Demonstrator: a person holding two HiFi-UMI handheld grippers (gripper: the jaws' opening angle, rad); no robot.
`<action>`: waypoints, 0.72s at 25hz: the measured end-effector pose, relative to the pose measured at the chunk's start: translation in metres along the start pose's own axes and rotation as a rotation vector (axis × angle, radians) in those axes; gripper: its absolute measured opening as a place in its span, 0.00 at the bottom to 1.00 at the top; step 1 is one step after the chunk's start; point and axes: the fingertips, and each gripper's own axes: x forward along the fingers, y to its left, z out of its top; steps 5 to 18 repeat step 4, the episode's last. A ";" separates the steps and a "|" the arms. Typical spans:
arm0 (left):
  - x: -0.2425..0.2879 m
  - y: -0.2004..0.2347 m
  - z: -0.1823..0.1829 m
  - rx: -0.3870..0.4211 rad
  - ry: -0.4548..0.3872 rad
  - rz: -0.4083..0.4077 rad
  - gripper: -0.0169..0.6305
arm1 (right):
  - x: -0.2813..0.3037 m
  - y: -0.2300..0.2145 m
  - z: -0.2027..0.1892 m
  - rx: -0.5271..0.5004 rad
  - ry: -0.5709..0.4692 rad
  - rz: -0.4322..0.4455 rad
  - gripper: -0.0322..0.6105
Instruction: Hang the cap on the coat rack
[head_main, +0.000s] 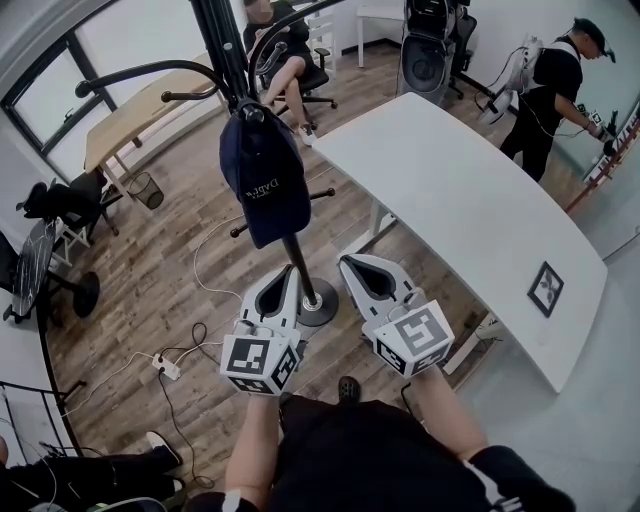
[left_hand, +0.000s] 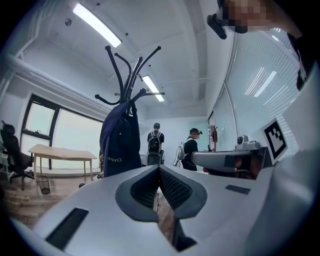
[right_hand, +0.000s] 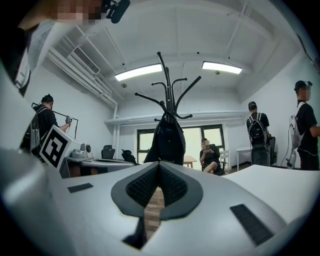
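A dark navy cap (head_main: 264, 175) hangs from a hook of the black coat rack (head_main: 228, 60), against its pole. The rack's round base (head_main: 320, 303) stands on the wood floor. My left gripper (head_main: 287, 271) and right gripper (head_main: 348, 261) are held side by side just in front of the base, below the cap and apart from it. Both are shut with nothing between the jaws. The left gripper view has the cap (left_hand: 120, 142) ahead to the left beyond the shut left gripper (left_hand: 159, 168). In the right gripper view the cap (right_hand: 167, 141) hangs straight ahead beyond the shut right gripper (right_hand: 159, 165).
A long white table (head_main: 470, 210) runs along the right, close to the right gripper. A power strip (head_main: 168, 367) and cables lie on the floor at the left. A wooden desk (head_main: 130, 115), a wire bin (head_main: 147, 188), office chairs and several people are farther off.
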 end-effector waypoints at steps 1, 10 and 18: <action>0.000 0.000 0.000 -0.001 0.000 -0.001 0.05 | 0.000 0.000 0.000 -0.003 0.002 0.001 0.10; 0.001 -0.001 -0.001 -0.006 0.000 -0.006 0.05 | 0.000 0.001 -0.001 -0.010 0.007 0.005 0.10; 0.001 -0.001 -0.001 -0.006 0.000 -0.006 0.05 | 0.000 0.001 -0.001 -0.010 0.007 0.005 0.10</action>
